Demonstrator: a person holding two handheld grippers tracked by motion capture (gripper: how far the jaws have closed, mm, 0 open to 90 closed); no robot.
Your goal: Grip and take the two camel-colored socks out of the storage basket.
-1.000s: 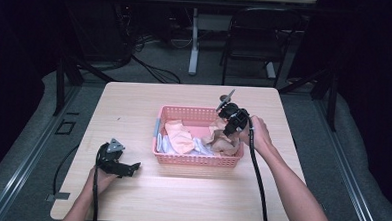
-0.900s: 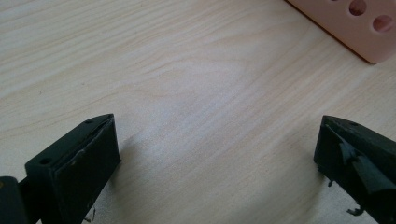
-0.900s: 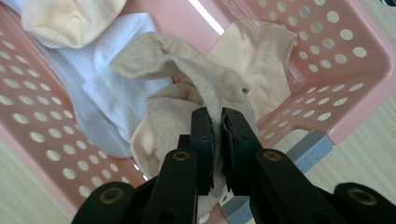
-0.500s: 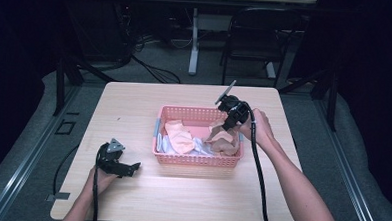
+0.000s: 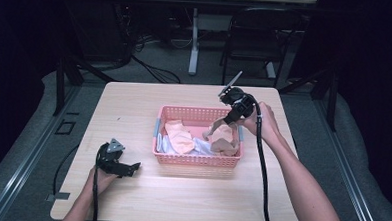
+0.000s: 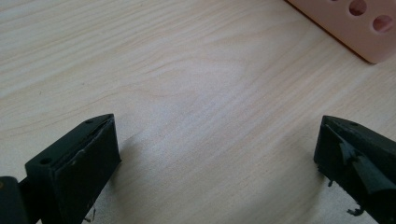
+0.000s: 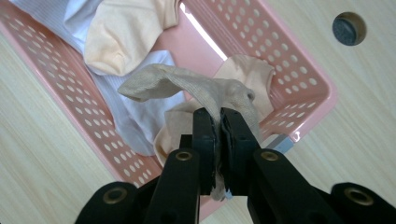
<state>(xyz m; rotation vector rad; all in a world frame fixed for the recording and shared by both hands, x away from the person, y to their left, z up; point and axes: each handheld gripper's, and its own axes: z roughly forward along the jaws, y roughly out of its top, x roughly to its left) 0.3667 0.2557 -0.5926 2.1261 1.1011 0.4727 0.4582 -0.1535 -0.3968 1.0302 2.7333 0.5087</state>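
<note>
A pink perforated basket (image 5: 197, 158) (image 7: 299, 84) sits mid-table with several garments in it. My right gripper (image 5: 227, 123) (image 7: 218, 122) hangs over the basket's right end, shut on a beige sock (image 7: 196, 86) (image 5: 222, 132) that is lifted partly out of the pile. A peach garment (image 5: 179, 138) (image 7: 126, 32) and a white ribbed cloth (image 5: 198, 147) (image 7: 135, 121) lie in the basket. My left gripper (image 5: 127, 168) (image 6: 217, 154) rests on the table at the front left, open, with bare wood between its jaws. A corner of the basket (image 6: 355, 28) lies ahead of it.
The light wooden table (image 5: 134, 108) has bare room left of, behind and in front of the basket. A round dark plug (image 7: 349, 28) sits in the tabletop beyond the basket. Chairs and a table leg (image 5: 193, 45) stand behind the table.
My right gripper has risen above the basket, drawing the beige sock up with it. The left gripper has stayed in place.
</note>
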